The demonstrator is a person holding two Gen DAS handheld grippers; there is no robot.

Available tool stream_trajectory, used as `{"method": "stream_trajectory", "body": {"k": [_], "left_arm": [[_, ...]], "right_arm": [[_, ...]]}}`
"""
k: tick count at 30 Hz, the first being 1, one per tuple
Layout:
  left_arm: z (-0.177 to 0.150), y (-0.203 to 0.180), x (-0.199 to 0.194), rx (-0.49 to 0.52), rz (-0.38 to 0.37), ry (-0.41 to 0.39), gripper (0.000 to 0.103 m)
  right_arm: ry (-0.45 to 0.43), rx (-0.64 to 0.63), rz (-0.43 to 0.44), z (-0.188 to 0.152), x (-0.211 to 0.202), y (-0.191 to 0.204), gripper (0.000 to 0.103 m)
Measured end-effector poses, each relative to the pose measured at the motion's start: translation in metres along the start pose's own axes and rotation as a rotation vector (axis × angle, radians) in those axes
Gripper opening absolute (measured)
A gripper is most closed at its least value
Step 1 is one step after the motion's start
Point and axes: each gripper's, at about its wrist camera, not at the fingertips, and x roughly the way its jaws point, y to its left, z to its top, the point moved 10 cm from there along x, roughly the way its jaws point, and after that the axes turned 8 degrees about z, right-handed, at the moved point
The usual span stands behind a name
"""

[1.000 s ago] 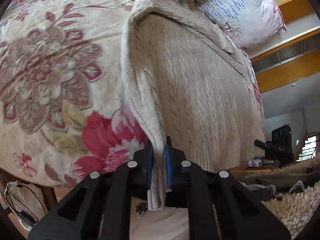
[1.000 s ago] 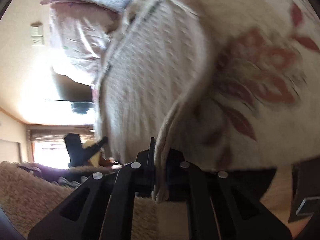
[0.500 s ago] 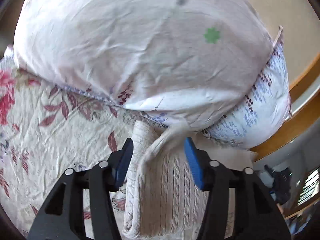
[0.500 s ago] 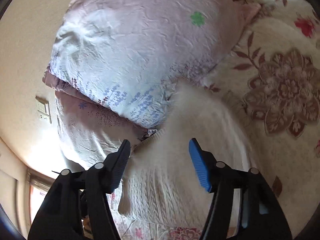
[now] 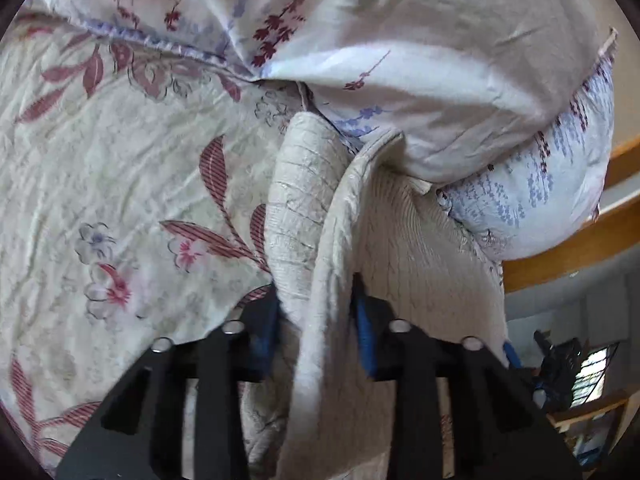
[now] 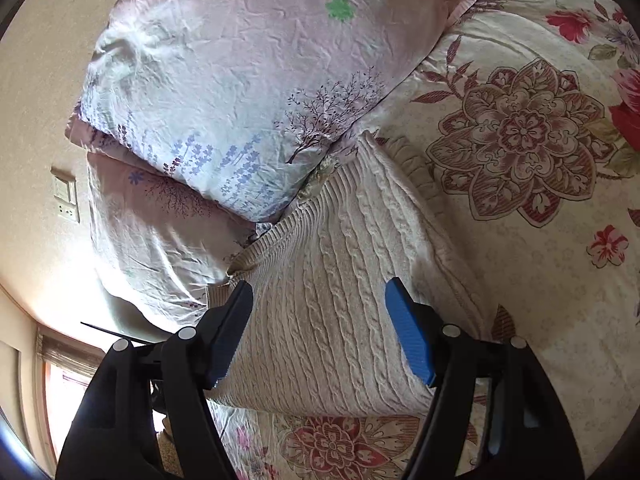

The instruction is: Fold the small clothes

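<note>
Cream cable-knit sweater (image 5: 332, 264) sits bunched between our left gripper (image 5: 316, 320) pads at bottom centre of the left view: jaws narrowed onto a thick fold, gripping it. Only this view shows that raised fold and sleeve edge. Right view shows what the left doesn't: the sweater (image 6: 332, 300) lying folded flat mid-frame on the floral bedspread (image 6: 520, 140), our right gripper (image 6: 318, 332) spread wide above it, blue pads holding nothing. Further up, the sweater's far edge tucks against stacked pillows (image 6: 248, 80); wall switch plate (image 6: 66, 198) at far left.
</note>
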Motion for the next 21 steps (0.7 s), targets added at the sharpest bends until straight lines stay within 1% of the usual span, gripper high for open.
{"method": "stream_trajectory", "body": {"k": [1,2,4,6,8,10,12,14,15,16,17,18,19,20,21], "left_arm": [[0.001,-0.003,0.000,-0.038,-0.023,-0.006,0.022],[0.001,-0.013,-0.004,-0.068,-0.071,-0.015,0.021],[0.000,-0.049,-0.014,-0.070,-0.187,-0.016,0.020],[-0.005,-0.110,-0.023,-0.012,-0.308,-0.004,0.020],[-0.013,-0.171,-0.020,0.047,-0.421,0.036,0.020],[-0.030,-0.241,-0.002,0.098,-0.522,0.093,0.020],[-0.050,-0.301,0.027,0.106,-0.605,0.195,0.023],[-0.077,-0.343,0.057,0.073,-0.672,0.341,0.029],[-0.086,-0.351,0.062,0.048,-0.708,0.388,0.029],[-0.090,-0.354,0.062,0.033,-0.741,0.405,0.029],[-0.089,-0.350,0.059,0.049,-0.734,0.382,0.035],[-0.085,-0.339,0.055,0.085,-0.693,0.336,0.046],[-0.079,-0.327,0.054,0.108,-0.642,0.295,0.051],[-0.072,-0.309,0.052,0.129,-0.566,0.251,0.058],[-0.066,-0.292,0.050,0.153,-0.500,0.221,0.059]], "right_arm": [[-0.004,0.006,-0.001,0.000,0.002,0.000,0.070],[-0.012,0.013,0.000,0.001,-0.003,-0.003,0.070],[-0.038,0.019,0.001,0.005,-0.016,-0.010,0.070],[-0.068,0.014,-0.014,0.010,-0.030,-0.015,0.070],[-0.109,0.008,-0.027,0.018,-0.046,-0.022,0.070],[-0.143,0.020,-0.029,0.026,-0.058,-0.029,0.070],[-0.170,0.033,-0.037,0.033,-0.068,-0.038,0.070],[-0.185,0.048,-0.049,0.039,-0.076,-0.047,0.070],[-0.182,0.057,-0.045,0.040,-0.078,-0.051,0.070],[-0.177,0.076,-0.030,0.042,-0.081,-0.055,0.073],[-0.169,0.093,-0.018,0.044,-0.083,-0.058,0.080],[-0.161,0.103,-0.013,0.044,-0.082,-0.059,0.083],[-0.142,0.116,-0.004,0.045,-0.081,-0.062,0.086],[-0.114,0.132,0.006,0.045,-0.076,-0.064,0.086],[-0.081,0.149,0.016,0.044,-0.069,-0.066,0.087]]}}
